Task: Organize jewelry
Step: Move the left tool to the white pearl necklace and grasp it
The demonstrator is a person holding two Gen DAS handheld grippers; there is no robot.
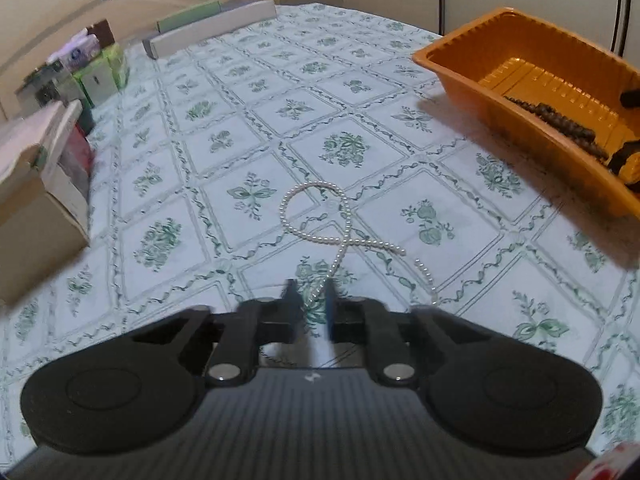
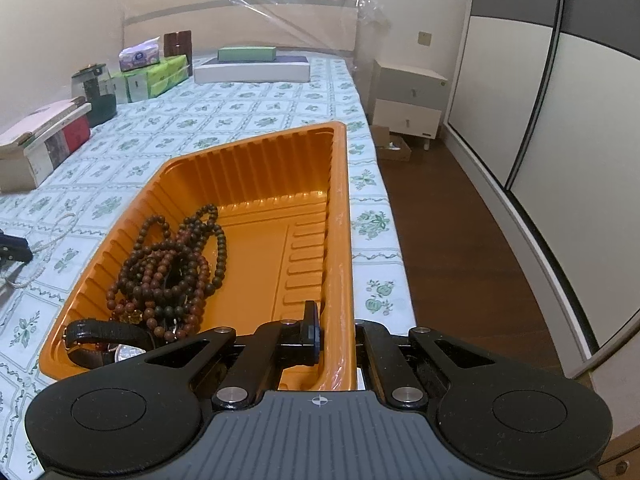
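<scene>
the left gripper [image 1: 310, 294] pinches one end of the pearls [image 1: 316, 216] looped on the cloth [image 1: 240, 128], while the right gripper [image 2: 336, 332] clamps the wall of the orange tray [image 2: 340, 200] holding brown beads [image 2: 172, 264].

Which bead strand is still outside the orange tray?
The white pearl necklace, looped on the floral tablecloth at the left gripper. The dark brown wooden bead strands already lie inside the orange tray.
</scene>
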